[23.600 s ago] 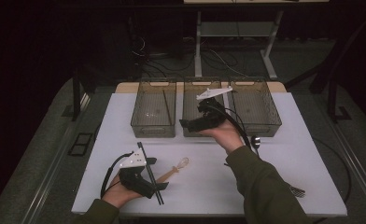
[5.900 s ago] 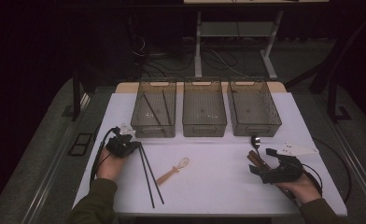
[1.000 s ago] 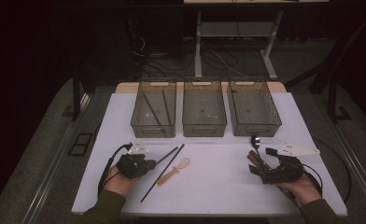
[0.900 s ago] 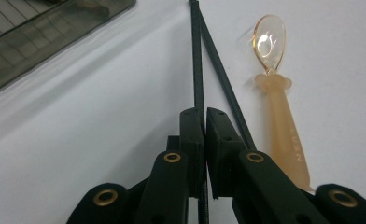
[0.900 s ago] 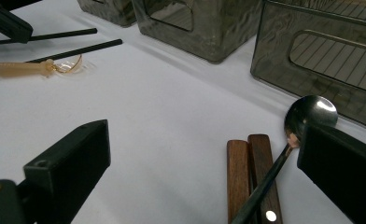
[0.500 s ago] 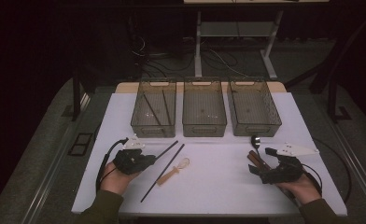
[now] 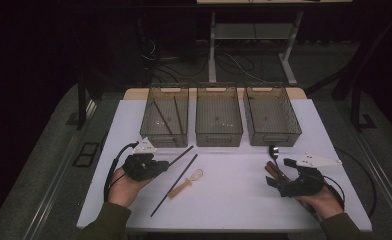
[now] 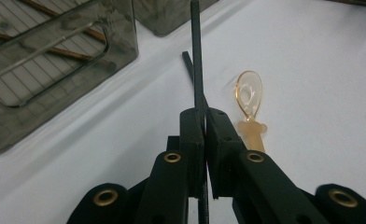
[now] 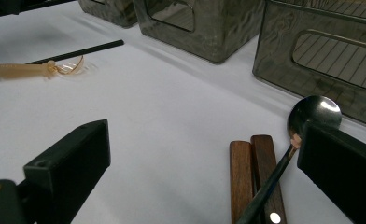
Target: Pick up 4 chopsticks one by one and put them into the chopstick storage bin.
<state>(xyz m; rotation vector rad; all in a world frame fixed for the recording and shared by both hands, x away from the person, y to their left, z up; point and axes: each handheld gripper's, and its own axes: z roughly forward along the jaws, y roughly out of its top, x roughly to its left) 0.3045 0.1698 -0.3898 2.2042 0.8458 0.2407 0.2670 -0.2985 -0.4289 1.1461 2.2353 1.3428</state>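
Black chopstick [image 8: 196, 56], translucent amber spoon [image 8: 249, 93], smoky grey bins [image 7: 219, 116].

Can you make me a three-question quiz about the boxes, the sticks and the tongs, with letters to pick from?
1. Where is the see-through orange spoon?
A. in a box
B. on the white table
C. in the tongs

2. How many grey boxes stand in the row?
A. two
B. three
C. five

3. What are the left tongs doing?
A. pinching a black stick
B. standing wide open
C. pinching a spoon

Answers: 1 B, it lies flat on the table. 2 B, three side by side. 3 A, the stick runs between the shut jaws.
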